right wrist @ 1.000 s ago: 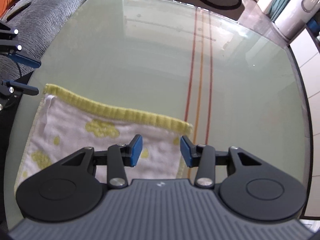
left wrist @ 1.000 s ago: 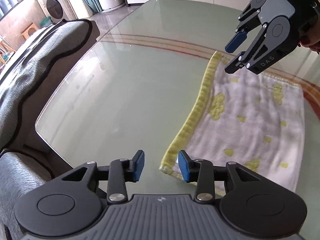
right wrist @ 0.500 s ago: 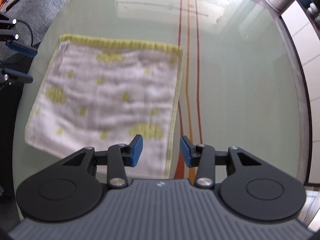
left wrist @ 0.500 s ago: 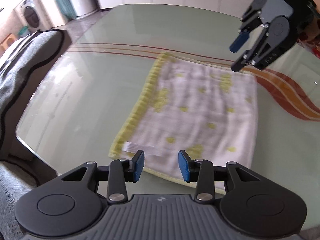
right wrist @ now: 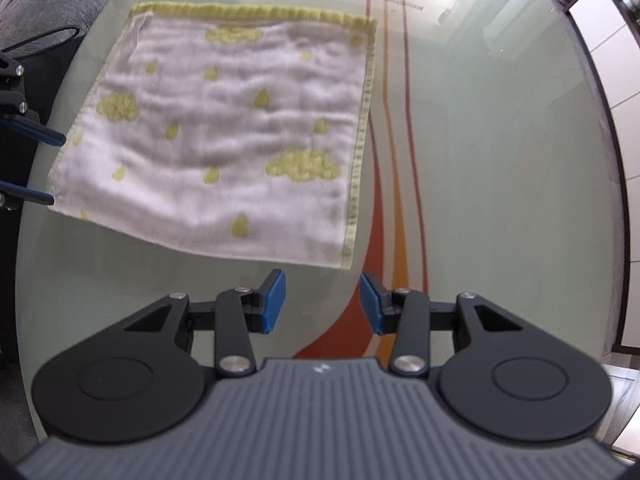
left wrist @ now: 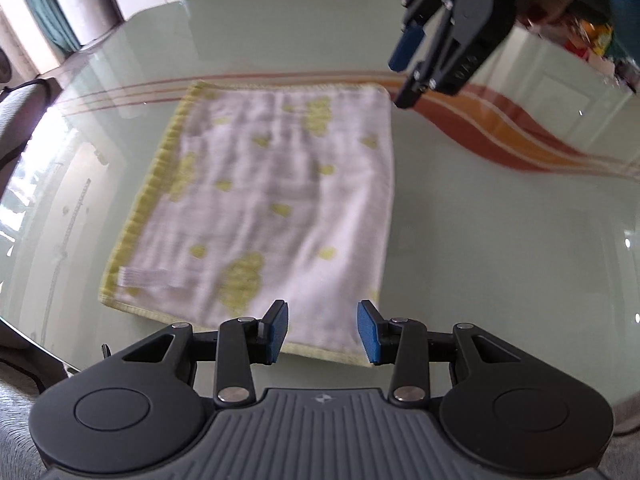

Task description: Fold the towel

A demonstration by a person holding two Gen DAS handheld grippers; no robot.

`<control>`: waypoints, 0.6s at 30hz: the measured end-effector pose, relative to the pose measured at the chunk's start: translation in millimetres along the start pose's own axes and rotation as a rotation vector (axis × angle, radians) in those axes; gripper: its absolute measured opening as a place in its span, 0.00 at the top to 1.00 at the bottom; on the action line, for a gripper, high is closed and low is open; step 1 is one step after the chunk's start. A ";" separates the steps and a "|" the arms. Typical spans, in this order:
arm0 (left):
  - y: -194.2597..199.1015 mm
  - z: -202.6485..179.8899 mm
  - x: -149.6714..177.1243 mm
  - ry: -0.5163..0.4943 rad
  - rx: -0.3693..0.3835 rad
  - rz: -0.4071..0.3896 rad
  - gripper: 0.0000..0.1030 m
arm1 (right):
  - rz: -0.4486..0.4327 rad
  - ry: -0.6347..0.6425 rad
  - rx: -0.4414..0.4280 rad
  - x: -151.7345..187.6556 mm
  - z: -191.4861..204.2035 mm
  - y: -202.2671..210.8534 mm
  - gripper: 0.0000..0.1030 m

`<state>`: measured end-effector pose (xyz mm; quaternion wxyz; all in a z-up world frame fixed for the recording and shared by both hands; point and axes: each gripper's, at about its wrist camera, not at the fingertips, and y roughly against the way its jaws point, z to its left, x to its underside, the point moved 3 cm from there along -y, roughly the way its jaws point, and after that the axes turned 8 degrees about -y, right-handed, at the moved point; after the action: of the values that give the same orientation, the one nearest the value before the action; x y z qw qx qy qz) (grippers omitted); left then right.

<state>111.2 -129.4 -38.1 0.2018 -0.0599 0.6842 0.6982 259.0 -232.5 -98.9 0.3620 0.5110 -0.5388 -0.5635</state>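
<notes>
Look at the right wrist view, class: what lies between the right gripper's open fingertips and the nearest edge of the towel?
Only bare glass table shows between the right gripper and the towel; nothing sits in that stretch.

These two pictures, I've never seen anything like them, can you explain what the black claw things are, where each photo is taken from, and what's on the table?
Each picture comes from a camera mounted on a hand-held gripper, looking forward along its two blue-tipped fingers. One view belongs to the left gripper, the other to the right gripper; each also glimpses the other tool. On the glass table a white towel with yellow clouds and yellow trim lies spread flat, unfolded. Both grippers are open and hold nothing.
</notes>
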 end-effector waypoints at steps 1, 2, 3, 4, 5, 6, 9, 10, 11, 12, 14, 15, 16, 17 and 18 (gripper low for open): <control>-4.4 -3.5 1.0 -0.006 0.002 0.011 0.59 | 0.000 0.007 0.001 0.9 0.4 -1.9 0.61; -7.4 -5.4 1.5 -0.008 0.001 0.019 0.59 | -0.001 0.013 0.002 1.4 0.6 -3.2 0.61; -9.2 -6.3 2.1 -0.008 0.001 0.025 0.59 | -0.002 0.018 0.002 1.5 0.9 -4.1 0.61; -11.1 -7.1 2.7 -0.009 0.001 0.031 0.59 | -0.002 0.024 0.001 1.4 1.3 -5.0 0.61; -13.1 -7.9 3.3 -0.010 0.002 0.037 0.59 | -0.003 0.031 0.000 1.4 1.6 -5.8 0.61; -15.3 -8.6 3.8 -0.011 0.003 0.043 0.59 | -0.007 0.034 -0.005 0.8 2.1 -5.7 0.61; -17.5 -9.2 4.2 -0.013 0.010 0.058 0.60 | -0.027 0.038 -0.030 -2.2 4.2 -3.4 0.61; -20.4 -9.9 4.7 -0.014 0.017 0.067 0.61 | -0.034 0.040 -0.040 -3.2 5.3 -2.8 0.61; -23.1 -10.4 4.7 -0.012 0.019 0.072 0.62 | -0.037 0.046 -0.047 -4.4 6.9 -2.7 0.61; -24.8 -10.7 4.6 -0.010 0.020 0.077 0.63 | -0.039 0.053 -0.054 -5.8 8.8 -3.1 0.61; -25.7 -10.2 4.3 -0.007 0.020 0.077 0.63 | -0.039 0.068 -0.064 -8.3 12.0 -4.7 0.61; -25.8 -9.8 3.9 -0.005 0.021 0.078 0.63 | -0.034 0.076 -0.066 -9.3 12.9 -6.4 0.61; -25.8 -9.4 3.5 -0.003 0.023 0.078 0.63 | -0.031 0.079 -0.068 -10.0 13.2 -7.5 0.61; -26.1 -9.0 3.5 -0.001 0.024 0.079 0.63 | -0.028 0.079 -0.068 -10.6 12.6 -9.2 0.61; -26.2 -8.9 3.5 0.000 0.025 0.079 0.63 | -0.024 0.078 -0.070 -11.1 11.9 -11.2 0.61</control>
<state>115.8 -137.9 -64.2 0.1746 -0.0303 0.6947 0.6971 251.5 -217.2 -109.1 0.3939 0.5259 -0.4980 -0.5659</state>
